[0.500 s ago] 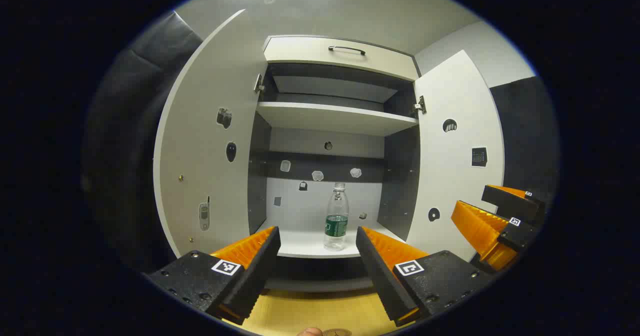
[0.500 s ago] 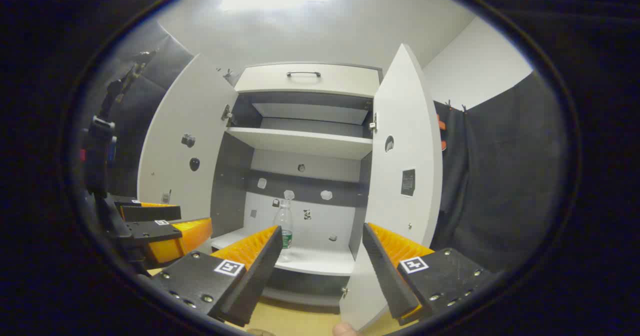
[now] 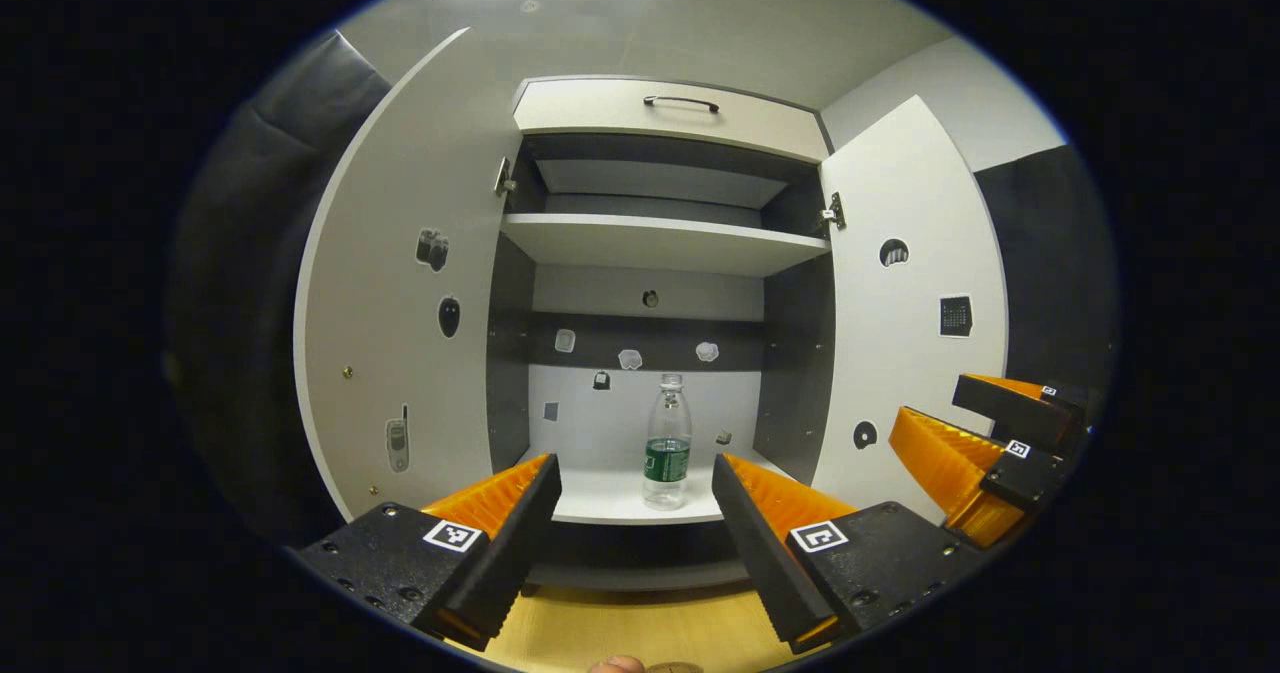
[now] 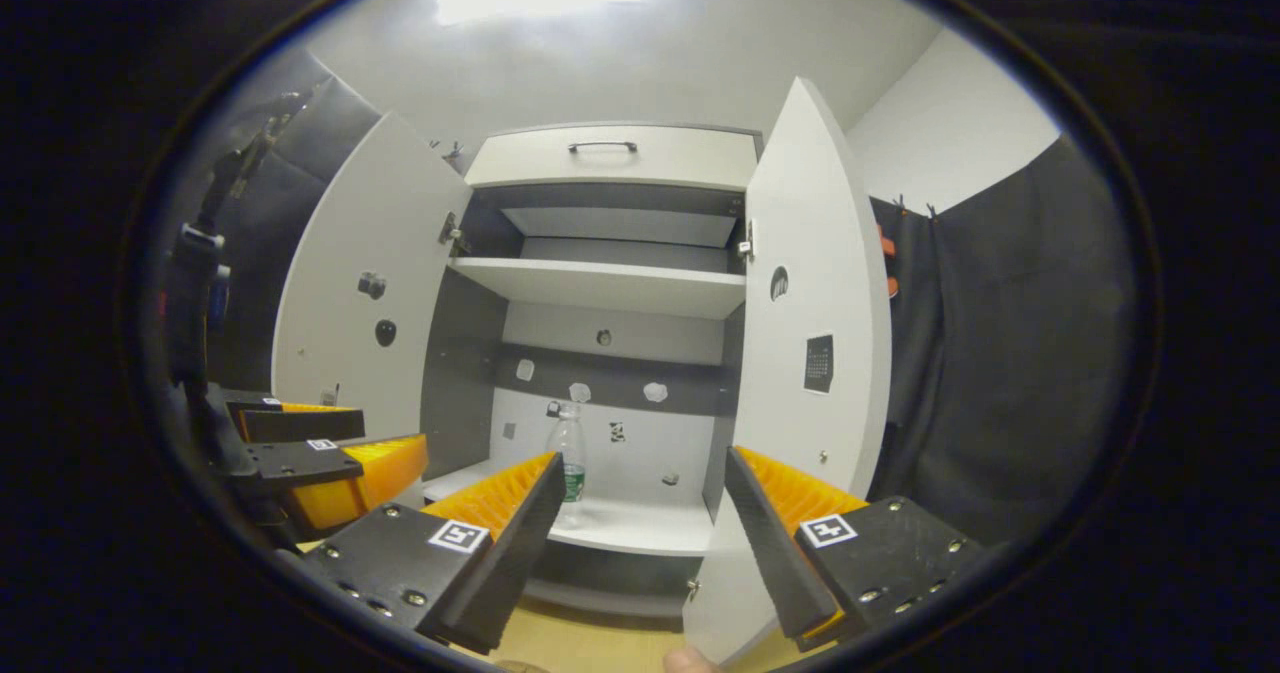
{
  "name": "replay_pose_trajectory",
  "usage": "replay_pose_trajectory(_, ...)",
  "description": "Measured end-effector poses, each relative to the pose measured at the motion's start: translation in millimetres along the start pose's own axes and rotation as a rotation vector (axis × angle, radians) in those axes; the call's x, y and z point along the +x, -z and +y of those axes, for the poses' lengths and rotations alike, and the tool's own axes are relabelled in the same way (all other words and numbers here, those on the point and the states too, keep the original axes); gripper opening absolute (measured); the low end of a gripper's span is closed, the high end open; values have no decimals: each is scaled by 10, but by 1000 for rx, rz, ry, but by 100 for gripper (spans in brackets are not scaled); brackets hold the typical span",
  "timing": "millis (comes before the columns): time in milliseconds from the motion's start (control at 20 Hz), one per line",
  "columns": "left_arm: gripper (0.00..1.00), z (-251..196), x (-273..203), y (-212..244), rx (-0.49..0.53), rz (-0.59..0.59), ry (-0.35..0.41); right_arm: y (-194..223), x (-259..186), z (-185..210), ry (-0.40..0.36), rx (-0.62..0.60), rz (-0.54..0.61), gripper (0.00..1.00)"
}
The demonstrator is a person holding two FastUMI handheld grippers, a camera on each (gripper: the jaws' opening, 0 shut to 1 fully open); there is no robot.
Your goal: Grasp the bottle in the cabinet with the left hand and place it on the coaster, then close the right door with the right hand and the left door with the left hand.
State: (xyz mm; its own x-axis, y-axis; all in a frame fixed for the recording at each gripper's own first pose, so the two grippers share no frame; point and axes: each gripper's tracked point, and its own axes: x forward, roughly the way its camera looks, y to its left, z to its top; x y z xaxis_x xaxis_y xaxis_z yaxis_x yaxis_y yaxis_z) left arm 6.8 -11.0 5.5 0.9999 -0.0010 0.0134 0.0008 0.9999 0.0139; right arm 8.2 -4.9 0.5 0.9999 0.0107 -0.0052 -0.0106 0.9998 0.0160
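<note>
Bottle (image 3: 668, 443) first: it stands upright on the lower shelf (image 3: 610, 498) of the cabinet, near the shelf's front edge and roughly midway between the side walls, touching nothing else. From where I sit, nothing of the task looks done yet. The bottle is not grasped, and both doors hang wide open, the left door (image 3: 400, 283) and the right door (image 3: 915, 303) swung out to either side.

My left gripper (image 3: 632, 498) is spread wide with nothing between its fingers. It faces the bottle square on, the bottle framed in the gap, though I judge it well short of the shelf. My right gripper (image 4: 640, 498) is likewise wide apart and empty, held just beside the front edge of the right door.

Left to do, as I read it: grasp, carry to the coaster, then shut both doors. I cannot make out the coaster with any confidence.

The bottle itself is clear plastic, slim, capped, with a green label band around its lower body. Whether it holds liquid I cannot tell.
</note>
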Motion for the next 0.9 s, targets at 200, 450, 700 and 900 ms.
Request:
replay_pose_trajectory(200, 96, -70, 26, 14, -7, 0, 10, -18, 11, -44, 5, -11, 1, 97)
replay_pose_trajectory(450, 96, -140, 30, 6, -6, -8, 21, -41, -21, -90, 13, -11, -2, 97)
replay_pose_trajectory(700, 96, -153, 30, 29, 2, -1, 26, -47, -59, -113, 22, -13, 3, 97)
replay_pose_trajectory(900, 96, -194, 96, 80, -1, 22, 46, -42, -105, -160, 38, -18, 5, 97)
